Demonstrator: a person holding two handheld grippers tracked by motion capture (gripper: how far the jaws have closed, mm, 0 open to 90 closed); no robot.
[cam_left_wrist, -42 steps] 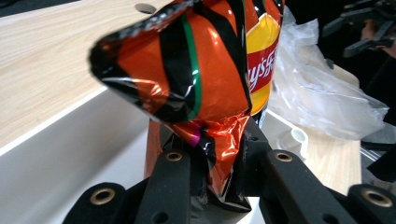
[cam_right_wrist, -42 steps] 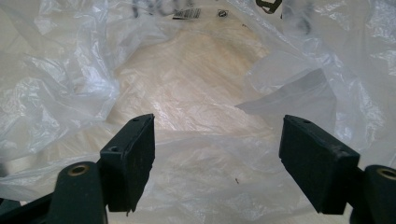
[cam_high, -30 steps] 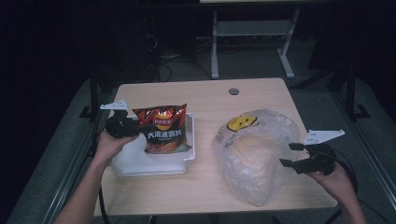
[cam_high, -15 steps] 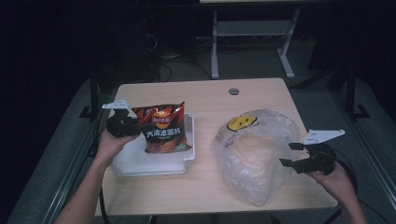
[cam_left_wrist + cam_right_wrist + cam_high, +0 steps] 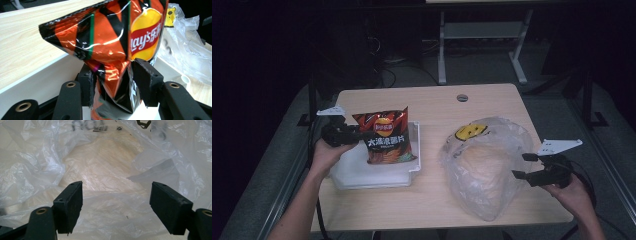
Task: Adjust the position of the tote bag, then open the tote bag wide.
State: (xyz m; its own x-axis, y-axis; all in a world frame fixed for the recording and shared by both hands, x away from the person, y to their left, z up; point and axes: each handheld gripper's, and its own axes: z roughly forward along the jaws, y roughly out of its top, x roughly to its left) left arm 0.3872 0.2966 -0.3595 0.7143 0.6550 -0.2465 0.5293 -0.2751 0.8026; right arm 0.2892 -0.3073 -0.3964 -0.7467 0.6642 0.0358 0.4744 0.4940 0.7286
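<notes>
In the high view, the chip bag [image 5: 384, 136] stands in the left centre of the frame, leaning on the white tray [image 5: 377, 172] that rests on the wooden table [image 5: 432, 102]. The bag is red and black with a yellow and red logo near its top.

The left gripper [image 5: 354, 135] sits at the bag's left edge, held by the person's left hand [image 5: 324, 154]. In the left gripper view, the bag's lower corner lies between the two black jaws; the left pad touches the foil, while the right pad stands slightly clear of it (a narrow gap is visible). The jaws have just been opening, and they no longer clamp the bag.

The clear plastic bag [image 5: 487, 165] lies at the right centre of the high view, with a yellow smiley print [image 5: 472, 131] at its upper edge. The right gripper [image 5: 520, 166] is at the bag's right edge, held by the right hand [image 5: 572, 195]. In the right gripper view, its jaws stand wide apart with nothing pressed between them, and crumpled film [image 5: 105, 170] lies beyond them.
</notes>
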